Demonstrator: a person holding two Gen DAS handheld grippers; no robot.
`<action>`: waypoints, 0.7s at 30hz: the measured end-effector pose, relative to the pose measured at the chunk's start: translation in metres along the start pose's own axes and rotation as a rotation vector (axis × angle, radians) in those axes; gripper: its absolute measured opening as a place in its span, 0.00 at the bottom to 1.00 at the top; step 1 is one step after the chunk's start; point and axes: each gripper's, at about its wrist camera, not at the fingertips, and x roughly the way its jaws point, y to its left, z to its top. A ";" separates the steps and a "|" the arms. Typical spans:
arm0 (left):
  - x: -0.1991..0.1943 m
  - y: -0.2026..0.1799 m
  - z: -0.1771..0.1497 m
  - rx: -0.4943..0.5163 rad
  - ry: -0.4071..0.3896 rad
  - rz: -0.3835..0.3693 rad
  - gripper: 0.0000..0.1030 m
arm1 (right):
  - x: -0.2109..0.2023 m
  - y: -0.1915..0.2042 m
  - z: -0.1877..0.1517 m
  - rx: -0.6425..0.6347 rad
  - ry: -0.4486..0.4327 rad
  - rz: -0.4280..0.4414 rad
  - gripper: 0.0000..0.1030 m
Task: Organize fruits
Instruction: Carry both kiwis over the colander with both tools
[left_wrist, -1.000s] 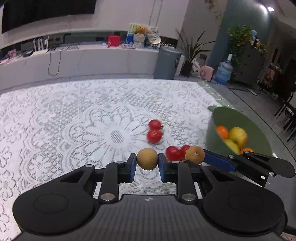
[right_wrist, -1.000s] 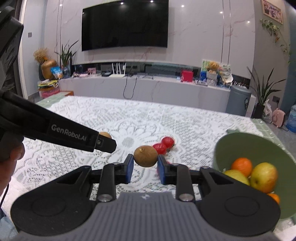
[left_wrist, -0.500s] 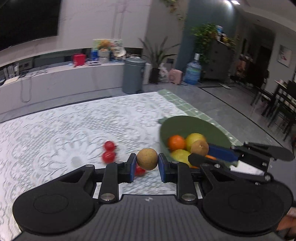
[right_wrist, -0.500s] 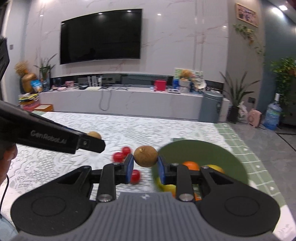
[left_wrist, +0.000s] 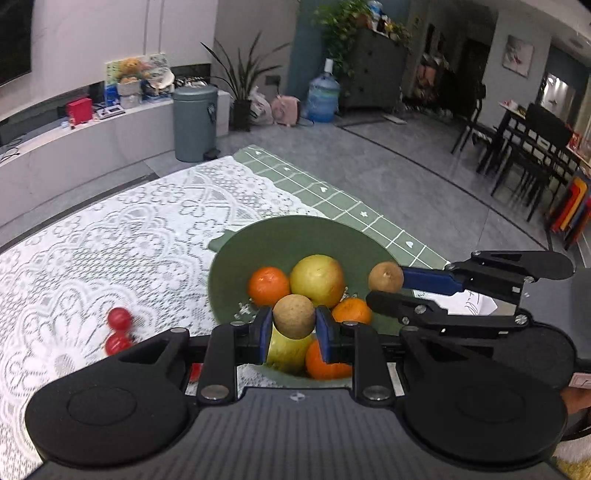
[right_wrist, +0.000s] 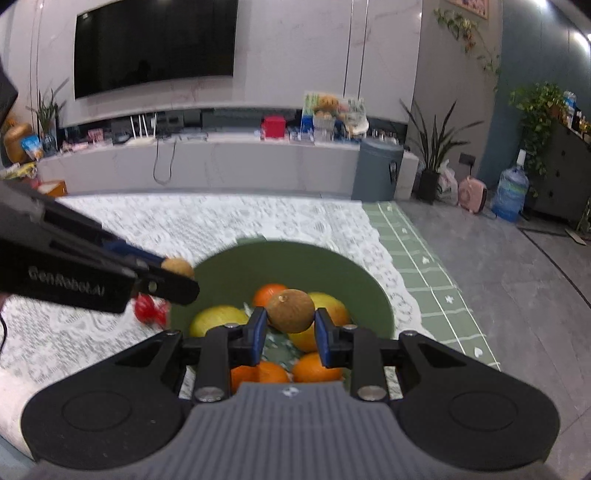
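Note:
My left gripper (left_wrist: 293, 334) is shut on a small round brown fruit (left_wrist: 294, 320) and holds it over the near rim of the green bowl (left_wrist: 295, 236). My right gripper (right_wrist: 290, 326) is shut on a second brown fruit (right_wrist: 290, 311) above the bowl (right_wrist: 295, 258). The right gripper also shows from the side in the left wrist view (left_wrist: 388, 284), holding its fruit (left_wrist: 385, 277) over the bowl's right part. The bowl holds oranges (left_wrist: 268, 286) and yellow-green apples (left_wrist: 317, 280). Red tomatoes (left_wrist: 119, 319) lie on the lace tablecloth left of the bowl.
The table's white lace cloth (left_wrist: 110, 240) ends in a green checked edge (left_wrist: 351, 199) behind the bowl. A white paper (left_wrist: 465, 302) lies right of the bowl. Beyond the table edge are a grey bin (left_wrist: 194, 122) and floor.
Both grippers have swung right with their brown fruits, from over the tomatoes to above the green bowl. The bowl now sits directly under both grippers.

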 end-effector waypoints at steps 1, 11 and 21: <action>0.005 0.000 0.003 0.000 0.012 -0.006 0.27 | 0.005 -0.003 0.000 -0.005 0.017 0.004 0.24; 0.040 0.005 0.017 -0.007 0.114 -0.025 0.27 | 0.044 -0.016 0.008 -0.018 0.170 0.109 0.24; 0.061 0.008 0.025 0.000 0.165 -0.027 0.27 | 0.071 -0.017 0.009 -0.019 0.266 0.163 0.24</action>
